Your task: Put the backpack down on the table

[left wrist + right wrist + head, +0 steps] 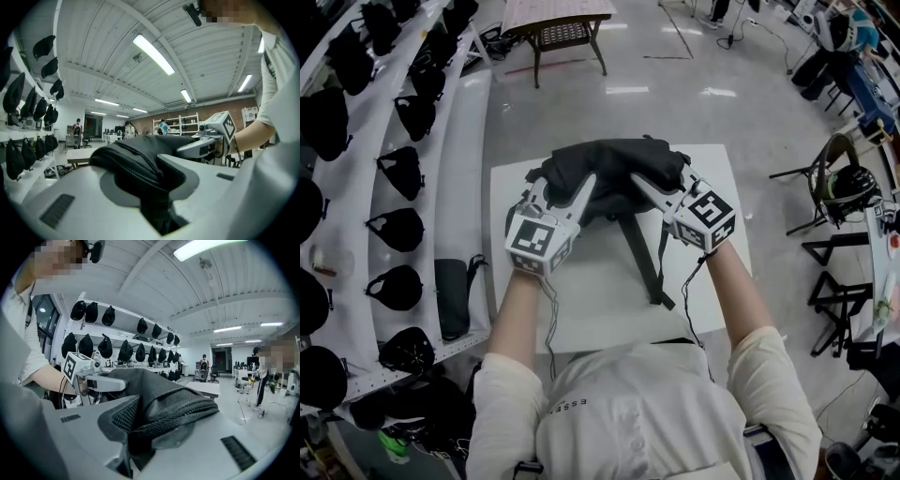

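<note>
The left gripper [561, 189] has its jaws clamped on a fold of the black backpack [614, 167], and the right gripper [661, 186] clamps its mesh edge. The backpack spans between both jaws over the white table [717, 173], apparently resting there.

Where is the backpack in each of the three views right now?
Head view: backpack at centre, over the white table.
Left gripper view: lower centre, pinched in the jaws.
Right gripper view: lower centre, pinched in the jaws.
Shared landmark: wall shelves of black bags, at left in the head and left gripper views, centre-left in the right gripper view.
</note>
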Available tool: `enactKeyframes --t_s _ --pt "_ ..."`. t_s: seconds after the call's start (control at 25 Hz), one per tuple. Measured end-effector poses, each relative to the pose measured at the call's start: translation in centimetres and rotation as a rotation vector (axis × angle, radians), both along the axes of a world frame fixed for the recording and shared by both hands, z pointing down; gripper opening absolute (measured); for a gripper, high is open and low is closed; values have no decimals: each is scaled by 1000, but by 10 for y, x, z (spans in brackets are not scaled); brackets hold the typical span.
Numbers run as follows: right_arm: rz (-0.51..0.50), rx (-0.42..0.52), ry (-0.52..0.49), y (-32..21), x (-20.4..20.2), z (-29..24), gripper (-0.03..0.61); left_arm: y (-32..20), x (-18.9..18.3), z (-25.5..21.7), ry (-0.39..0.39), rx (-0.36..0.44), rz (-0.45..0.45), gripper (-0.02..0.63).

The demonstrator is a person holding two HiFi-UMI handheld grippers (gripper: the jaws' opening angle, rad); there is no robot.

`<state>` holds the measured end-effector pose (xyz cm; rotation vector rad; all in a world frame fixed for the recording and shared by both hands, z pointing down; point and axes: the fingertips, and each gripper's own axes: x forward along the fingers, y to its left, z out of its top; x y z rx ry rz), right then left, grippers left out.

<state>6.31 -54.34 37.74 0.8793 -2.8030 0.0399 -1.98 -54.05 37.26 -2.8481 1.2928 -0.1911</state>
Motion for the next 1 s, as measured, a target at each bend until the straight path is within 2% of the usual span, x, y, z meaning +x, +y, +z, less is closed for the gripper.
enactKeyframes --t_s 0.28,0.52,1.0 --pt "31 -76 -13 29 -3 23 100 26 -5 25 45 -146 7 104" --pt "56 -135 -32 65 -4 40 110 63 -8 42 82 -162 23 104" --pt "198 -310 -104 132 0 75 153 132 -13 74 163 -275 52 106"
